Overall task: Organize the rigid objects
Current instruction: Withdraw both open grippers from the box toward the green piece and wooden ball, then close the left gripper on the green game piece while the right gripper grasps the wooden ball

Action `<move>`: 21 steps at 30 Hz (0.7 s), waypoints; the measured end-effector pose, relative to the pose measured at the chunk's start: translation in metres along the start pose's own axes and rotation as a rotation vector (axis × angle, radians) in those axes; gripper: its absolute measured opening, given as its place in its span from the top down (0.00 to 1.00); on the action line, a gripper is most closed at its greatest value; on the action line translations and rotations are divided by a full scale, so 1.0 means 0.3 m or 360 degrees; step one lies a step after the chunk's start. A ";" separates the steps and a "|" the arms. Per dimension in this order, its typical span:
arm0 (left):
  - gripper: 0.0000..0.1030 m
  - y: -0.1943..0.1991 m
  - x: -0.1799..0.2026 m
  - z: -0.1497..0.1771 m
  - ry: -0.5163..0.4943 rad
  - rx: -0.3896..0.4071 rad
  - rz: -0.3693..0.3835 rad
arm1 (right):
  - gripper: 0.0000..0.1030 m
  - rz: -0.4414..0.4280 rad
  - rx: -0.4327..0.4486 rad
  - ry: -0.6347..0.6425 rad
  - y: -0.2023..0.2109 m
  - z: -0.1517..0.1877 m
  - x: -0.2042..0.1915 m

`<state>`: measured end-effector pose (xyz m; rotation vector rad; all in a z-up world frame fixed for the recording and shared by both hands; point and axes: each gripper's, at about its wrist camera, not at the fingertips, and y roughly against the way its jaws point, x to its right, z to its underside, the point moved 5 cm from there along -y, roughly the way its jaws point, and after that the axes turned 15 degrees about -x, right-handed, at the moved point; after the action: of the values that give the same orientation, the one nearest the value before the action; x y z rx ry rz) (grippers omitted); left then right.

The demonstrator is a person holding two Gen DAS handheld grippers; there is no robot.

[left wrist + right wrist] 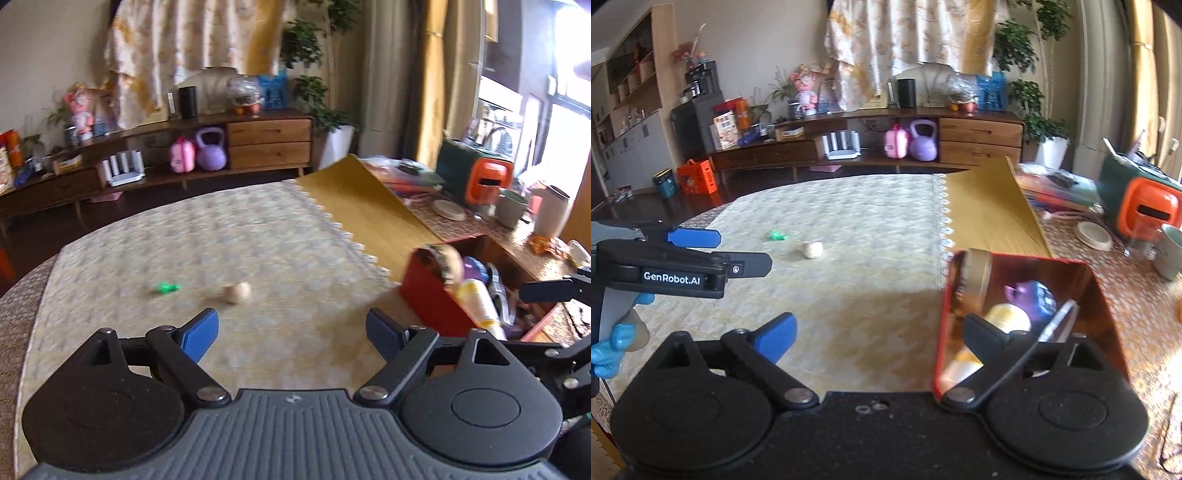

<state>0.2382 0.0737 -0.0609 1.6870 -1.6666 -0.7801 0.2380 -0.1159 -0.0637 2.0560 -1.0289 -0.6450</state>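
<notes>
Both tools, left [291, 328] and right [879, 334], hang open and empty; the round ball [238, 292] could roll off the desk [258, 240] if nudged.

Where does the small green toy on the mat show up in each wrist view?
Left wrist view: the green toy lies left of centre on the mat, left of the beige ball.
Right wrist view: the green toy sits upper left of centre, again left of the beige ball.
Shared landmark: the red box at right.
</notes>
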 end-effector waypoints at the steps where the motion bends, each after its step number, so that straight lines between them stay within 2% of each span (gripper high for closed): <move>1: 0.15 -0.005 -0.021 0.001 0.0015 0.0002 -0.0017 | 0.04 -0.0010 -0.0001 0.0010 -0.012 -0.009 -0.009; 11: 0.15 -0.110 -0.212 -0.021 0.0126 -0.0025 -0.0115 | 0.01 -0.0101 -0.0012 0.0110 -0.140 -0.106 -0.120; 21: 0.15 -0.293 -0.389 -0.079 0.0216 -0.0073 -0.0254 | 0.01 -0.0069 -0.0080 0.0208 -0.308 -0.214 -0.183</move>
<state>0.3089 0.1908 -0.1172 1.8155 -1.4261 -0.7543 0.2945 -0.0079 -0.0921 2.0524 -0.8870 -0.5450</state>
